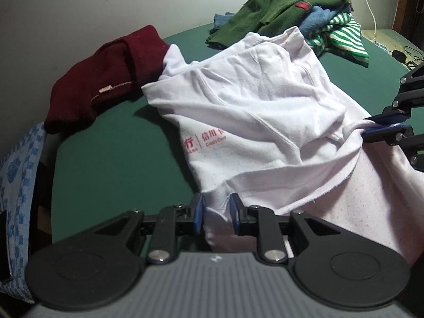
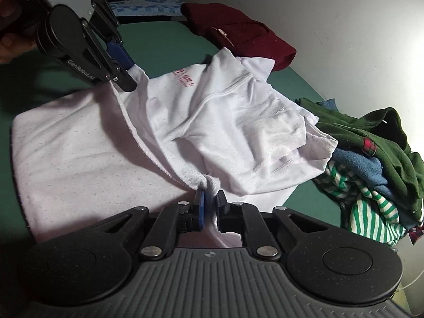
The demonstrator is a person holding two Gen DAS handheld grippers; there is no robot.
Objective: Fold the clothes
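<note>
The white shirt lies partly folded on the green table, with its near portion spread flat and its upper layer doubled over toward the far side. Pink printed lettering is visible on the folded layer in the left wrist view.

The left gripper is clamped on a bunched edge of the white shirt at the near left of the garment; fabric fills the gap between its blue pads. In the right wrist view the same gripper appears at the upper left, pinching the shirt edge, with a hand partly visible behind it.

The right gripper is closed on a gathered fold of the white shirt at the near right edge of the garment. The cloth is pinched between its pads. In the left wrist view this gripper enters from the right edge and holds the shirt where the fabric draws into tight creases. The folded edge runs taut between the two grippers.

A dark red garment lies folded on the far left of the table, touching the far corner of the white shirt. A pile of clothes sits at the far right, with a green garment on top, a blue item beneath it and a green-and-white striped item at the near side of the pile. The pile touches the far right edge of the white shirt. A blue patterned cloth lies at the left edge, beyond the table.
</note>
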